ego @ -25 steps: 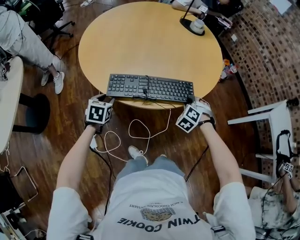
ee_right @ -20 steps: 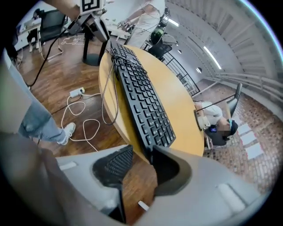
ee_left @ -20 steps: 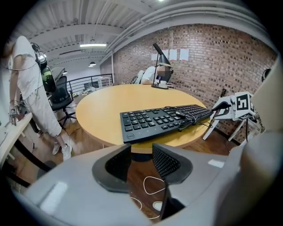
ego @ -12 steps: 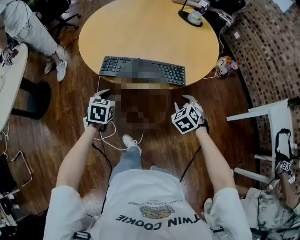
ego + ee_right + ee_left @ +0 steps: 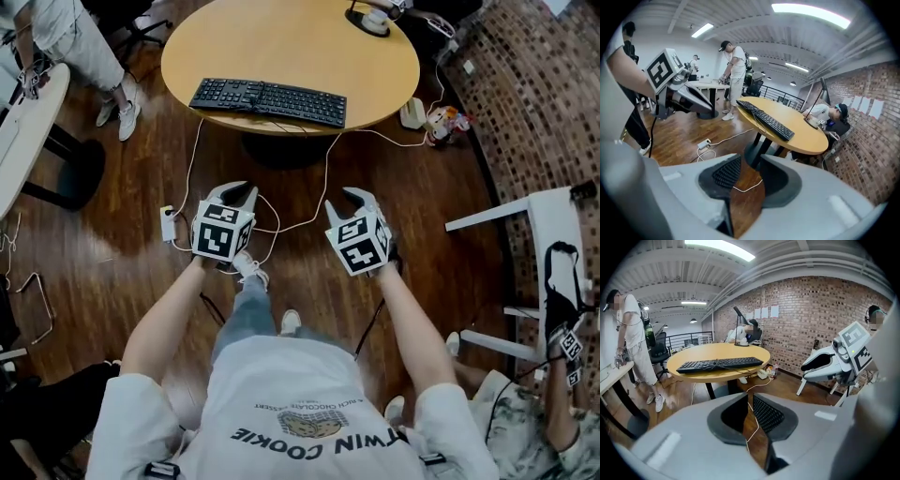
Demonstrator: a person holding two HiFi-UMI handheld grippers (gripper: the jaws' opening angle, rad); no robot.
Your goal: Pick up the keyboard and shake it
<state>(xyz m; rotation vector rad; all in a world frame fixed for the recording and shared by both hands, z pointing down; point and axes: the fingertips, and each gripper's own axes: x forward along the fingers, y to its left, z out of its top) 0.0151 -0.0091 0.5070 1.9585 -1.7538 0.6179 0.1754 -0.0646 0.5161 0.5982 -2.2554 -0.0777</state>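
My left gripper (image 5: 240, 191) jaws: just been closing, slim gap, empty
My right gripper (image 5: 343, 199) jaws: apart, empty
Keyboard (image 5: 267, 101): top centre on the table (image 5: 291, 42), well apart from both

My head view is evenly lit but slightly dim, with a soft sheen on the dark wooden plank floor (image 5: 103, 253). Both gripper views bow hard toward black corners. The white ceiling strip lights (image 5: 719, 249) glare there, yet the long black keyboard (image 5: 719, 364) reads sharp.

The black keyboard (image 5: 267, 101) lies flat along the near edge of the round wooden table (image 5: 291, 42).
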